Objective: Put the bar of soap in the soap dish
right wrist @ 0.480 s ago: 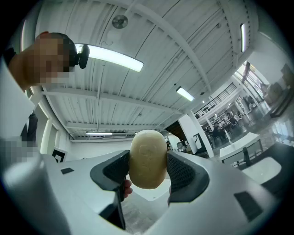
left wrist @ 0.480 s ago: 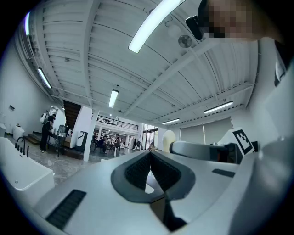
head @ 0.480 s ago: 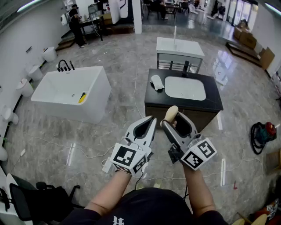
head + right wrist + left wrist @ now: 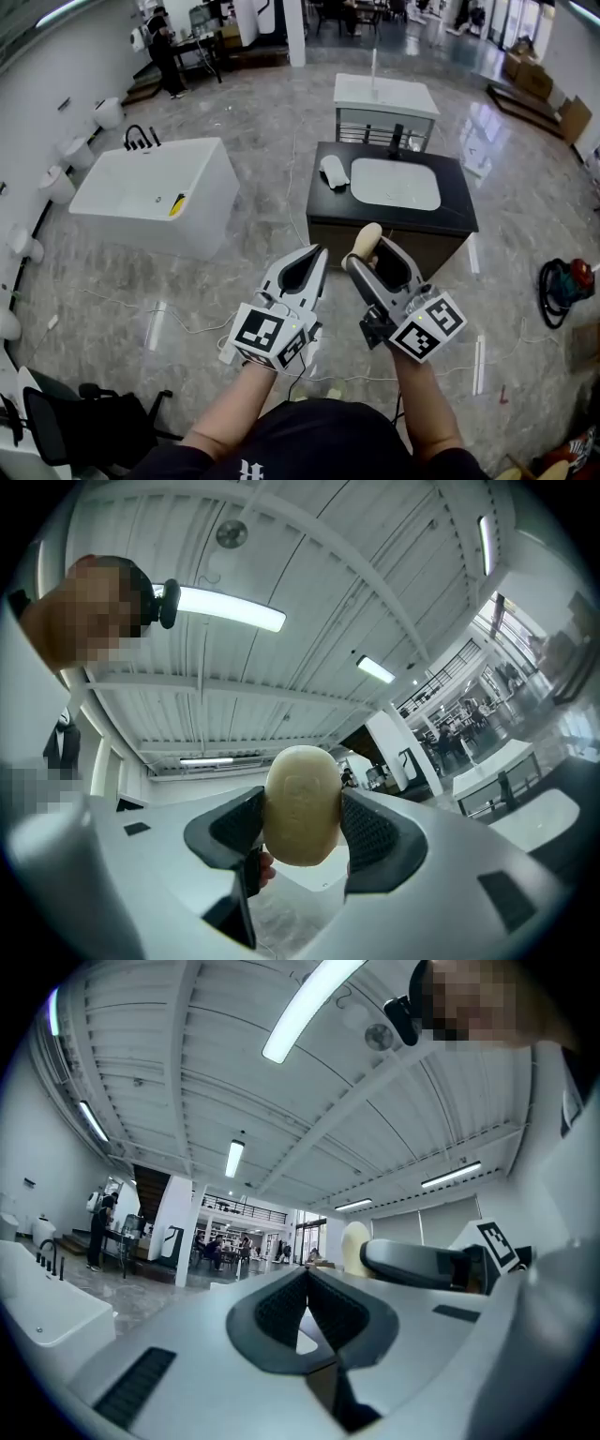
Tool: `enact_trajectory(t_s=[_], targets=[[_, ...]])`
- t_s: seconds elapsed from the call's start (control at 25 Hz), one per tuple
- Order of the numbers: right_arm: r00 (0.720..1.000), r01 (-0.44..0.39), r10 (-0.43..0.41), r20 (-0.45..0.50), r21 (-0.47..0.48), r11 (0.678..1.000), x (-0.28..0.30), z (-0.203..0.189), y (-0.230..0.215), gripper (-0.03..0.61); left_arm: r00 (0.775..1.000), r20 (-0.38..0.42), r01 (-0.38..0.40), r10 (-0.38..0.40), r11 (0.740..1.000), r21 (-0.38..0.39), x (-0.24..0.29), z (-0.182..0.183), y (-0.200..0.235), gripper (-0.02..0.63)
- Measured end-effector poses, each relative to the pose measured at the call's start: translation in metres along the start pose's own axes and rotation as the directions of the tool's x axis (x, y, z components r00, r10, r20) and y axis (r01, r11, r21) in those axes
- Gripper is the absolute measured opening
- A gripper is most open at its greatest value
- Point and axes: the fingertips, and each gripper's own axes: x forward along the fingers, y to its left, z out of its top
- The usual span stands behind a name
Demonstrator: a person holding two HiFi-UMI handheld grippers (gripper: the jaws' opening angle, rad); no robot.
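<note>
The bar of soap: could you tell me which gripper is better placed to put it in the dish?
Right. The right gripper holds the bar of soap between its jaws; the left gripper is shut and empty. The soap dish lies ahead of both.

I'm looking at a bathroom-fixture showroom, a big open hall with a polished stone floor [image 4: 262, 141]. Just ahead of my right claw [image 4: 368, 253] stands a black vanity counter [image 4: 459, 206] with an inset basin [image 4: 395, 184]. A freestanding bathtub [image 4: 150, 192] sits ahead-left of my left claw [image 4: 321, 255], and toilets [image 4: 106, 114] line the wall beyond it.
</note>
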Motion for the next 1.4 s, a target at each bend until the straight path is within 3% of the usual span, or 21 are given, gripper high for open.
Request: enact_trajectory(t_s=[0.4,0.84,1.12,1.4], targets=[[1.0,-0.004,0.004,0.019,0.012,1.0,-0.03,0.02,-0.034,0.261,0.999,0.005,-0.046,0.046,0.999,-0.003,0.026,-0.008,-0.012,0.008],[1.0,0.001,-0.001,0.026,0.01,1.0,-0.03,0.028,-0.055,0.261,1.0,0.0,-0.027,0.027,1.0,0.004,0.051,-0.011,-0.017,0.008],[1.0,0.015,-0.015,0.013,0.008,1.0,-0.004,0.024,-0.083,0.261,1.0,0.002,-0.022,0.022,1.0,-0.006,0.078,-0.018,0.007,0.008],[0.999,0.038,-0.037,-0.014,0.014,0.999,0.052,0.009,-0.125,0.261,1.0,-0.003,-0.015,0.015,1.0,-0.019,0.117,-0.027,0.066,0.008]])
